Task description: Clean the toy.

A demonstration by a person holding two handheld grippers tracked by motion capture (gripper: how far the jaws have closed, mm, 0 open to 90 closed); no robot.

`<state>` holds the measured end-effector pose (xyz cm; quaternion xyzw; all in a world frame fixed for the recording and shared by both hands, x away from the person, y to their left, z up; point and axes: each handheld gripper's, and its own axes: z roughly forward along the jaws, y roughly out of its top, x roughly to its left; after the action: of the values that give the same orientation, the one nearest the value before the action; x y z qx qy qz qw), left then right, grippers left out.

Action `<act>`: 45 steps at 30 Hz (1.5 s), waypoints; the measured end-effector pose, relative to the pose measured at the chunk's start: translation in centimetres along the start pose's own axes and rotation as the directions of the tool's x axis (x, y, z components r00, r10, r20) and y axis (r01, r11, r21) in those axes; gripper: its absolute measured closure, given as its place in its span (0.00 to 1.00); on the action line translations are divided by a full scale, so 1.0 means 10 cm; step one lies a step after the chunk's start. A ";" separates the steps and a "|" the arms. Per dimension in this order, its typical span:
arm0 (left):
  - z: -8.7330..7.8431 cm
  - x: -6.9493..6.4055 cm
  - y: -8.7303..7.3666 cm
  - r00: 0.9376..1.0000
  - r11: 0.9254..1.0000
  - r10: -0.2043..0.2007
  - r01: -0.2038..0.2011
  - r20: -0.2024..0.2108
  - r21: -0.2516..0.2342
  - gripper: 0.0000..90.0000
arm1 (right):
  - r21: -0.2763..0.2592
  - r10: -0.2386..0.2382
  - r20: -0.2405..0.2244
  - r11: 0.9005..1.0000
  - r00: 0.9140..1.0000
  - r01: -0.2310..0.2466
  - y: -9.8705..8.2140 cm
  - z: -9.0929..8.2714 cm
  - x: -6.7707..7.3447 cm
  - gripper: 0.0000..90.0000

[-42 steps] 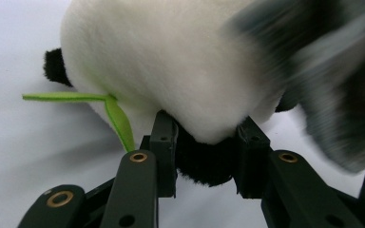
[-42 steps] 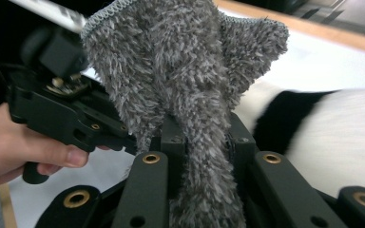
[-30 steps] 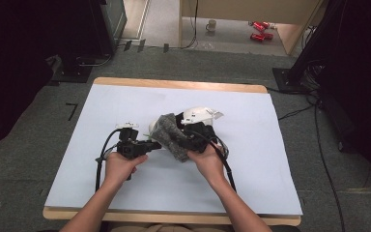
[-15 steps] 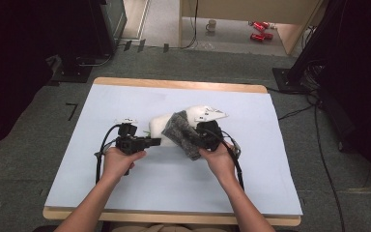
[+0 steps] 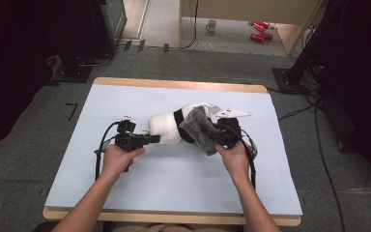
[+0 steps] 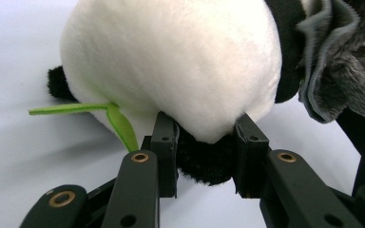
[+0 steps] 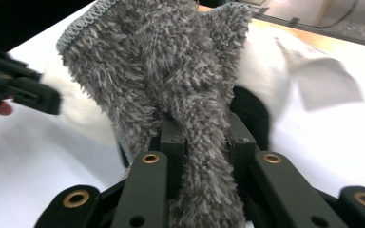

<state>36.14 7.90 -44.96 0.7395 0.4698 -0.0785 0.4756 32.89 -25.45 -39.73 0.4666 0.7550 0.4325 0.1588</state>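
My right gripper, jaws clamped on the fuzzy grey cloth cover, has slid off to the side, so more of the soft white-and-black panda toy lying on the table shows now. My left gripper pinches the toy's black foot (tight). I think the cover is nearly off.

We see the right tongs, clamped on the grey fuzzy cover, carried rightward across the bench. The cover has drawn off the white plush toy, exposing its body beside the left tongs.
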 end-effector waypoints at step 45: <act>-0.03 0.05 0.01 1.000 1.000 0.021 -0.022 -0.019 -0.014 0.73 | -0.049 0.109 0.020 0.993 0.994 -0.108 0.04 -0.29 -0.18 0.83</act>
<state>36.37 8.42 -45.07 0.7420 0.4668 -0.0631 0.4771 32.20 -28.32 -38.01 0.5078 0.7163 0.4529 0.1548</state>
